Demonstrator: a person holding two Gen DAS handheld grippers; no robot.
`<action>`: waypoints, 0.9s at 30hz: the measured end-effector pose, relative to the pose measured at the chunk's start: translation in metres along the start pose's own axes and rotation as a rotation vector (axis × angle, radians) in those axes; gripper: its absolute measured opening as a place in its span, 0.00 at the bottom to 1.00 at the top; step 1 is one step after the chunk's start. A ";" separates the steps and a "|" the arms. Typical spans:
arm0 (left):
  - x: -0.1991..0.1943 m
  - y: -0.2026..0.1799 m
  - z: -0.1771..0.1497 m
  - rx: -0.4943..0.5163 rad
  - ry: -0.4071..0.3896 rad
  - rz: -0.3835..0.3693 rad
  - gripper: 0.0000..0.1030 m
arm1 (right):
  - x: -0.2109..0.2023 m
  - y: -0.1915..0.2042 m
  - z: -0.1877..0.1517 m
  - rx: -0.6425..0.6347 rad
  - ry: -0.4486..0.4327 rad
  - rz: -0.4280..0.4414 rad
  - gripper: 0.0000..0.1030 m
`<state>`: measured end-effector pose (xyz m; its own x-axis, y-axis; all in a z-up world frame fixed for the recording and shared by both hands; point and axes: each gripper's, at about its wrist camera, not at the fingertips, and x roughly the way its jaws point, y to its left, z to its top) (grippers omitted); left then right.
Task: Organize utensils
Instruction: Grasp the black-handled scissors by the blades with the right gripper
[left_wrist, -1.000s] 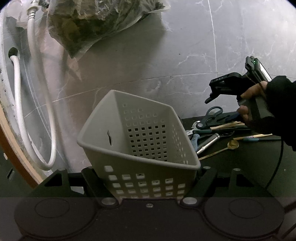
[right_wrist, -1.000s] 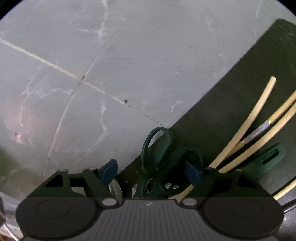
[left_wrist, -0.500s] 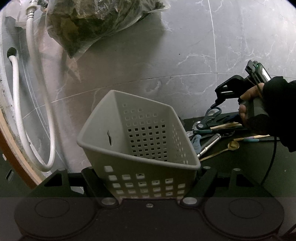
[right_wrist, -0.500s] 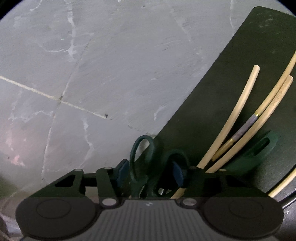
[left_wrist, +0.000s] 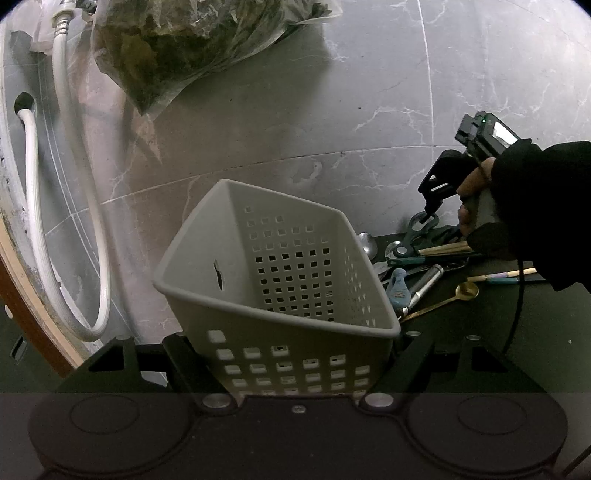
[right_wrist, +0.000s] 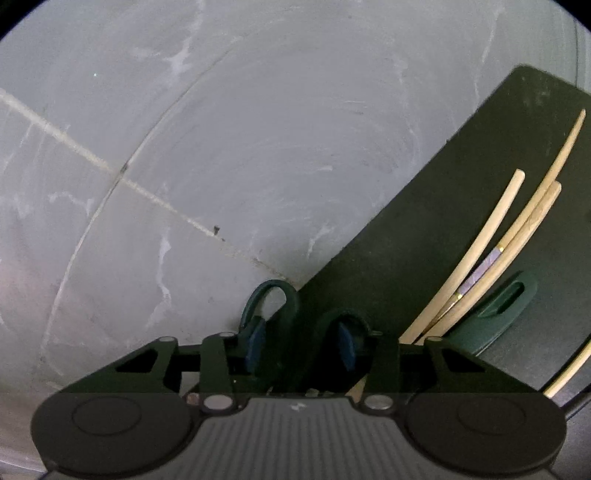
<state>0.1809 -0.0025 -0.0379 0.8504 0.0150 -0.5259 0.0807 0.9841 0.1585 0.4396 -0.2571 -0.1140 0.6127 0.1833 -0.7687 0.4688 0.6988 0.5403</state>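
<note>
My left gripper (left_wrist: 295, 354) is shut on a white perforated basket (left_wrist: 280, 266), holding it tilted with its mouth facing up and away. Nothing lies inside it. Beside it, on a black mat (left_wrist: 480, 332), is a heap of utensils: dark green scissors (left_wrist: 417, 232), a gold spoon (left_wrist: 466, 291), a blue-handled tool (left_wrist: 399, 291) and chopsticks (left_wrist: 443, 248). My right gripper (right_wrist: 301, 343) points down at the scissors (right_wrist: 274, 285). Its jaws are closing, with the scissors' handle loops between the blue pads (right_wrist: 255, 341). I cannot see the pads pressing on them.
A person's hand in a black sleeve (left_wrist: 535, 206) holds the right gripper (left_wrist: 428, 212). Pale chopsticks (right_wrist: 480, 258) and a green slotted handle (right_wrist: 496, 310) lie on the mat (right_wrist: 424, 240). A white hose (left_wrist: 33, 221) and a plastic bag of greens (left_wrist: 184, 44) are on the grey marble floor.
The right gripper came down and in over the scissors' handles while its jaws narrowed around them. The left gripper and the basket have not moved.
</note>
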 end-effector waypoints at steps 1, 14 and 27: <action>0.000 0.000 0.000 -0.001 0.000 0.000 0.77 | 0.001 0.005 -0.003 -0.018 -0.005 -0.013 0.45; 0.001 0.000 0.000 -0.003 0.000 0.001 0.76 | 0.016 0.047 -0.040 -0.080 -0.083 -0.083 0.40; 0.002 0.000 -0.002 -0.011 -0.011 0.002 0.76 | 0.008 0.025 -0.066 0.153 -0.071 0.186 0.33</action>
<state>0.1813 -0.0019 -0.0404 0.8563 0.0149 -0.5163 0.0732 0.9860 0.1499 0.4143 -0.1921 -0.1297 0.7379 0.2465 -0.6283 0.4311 0.5441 0.7198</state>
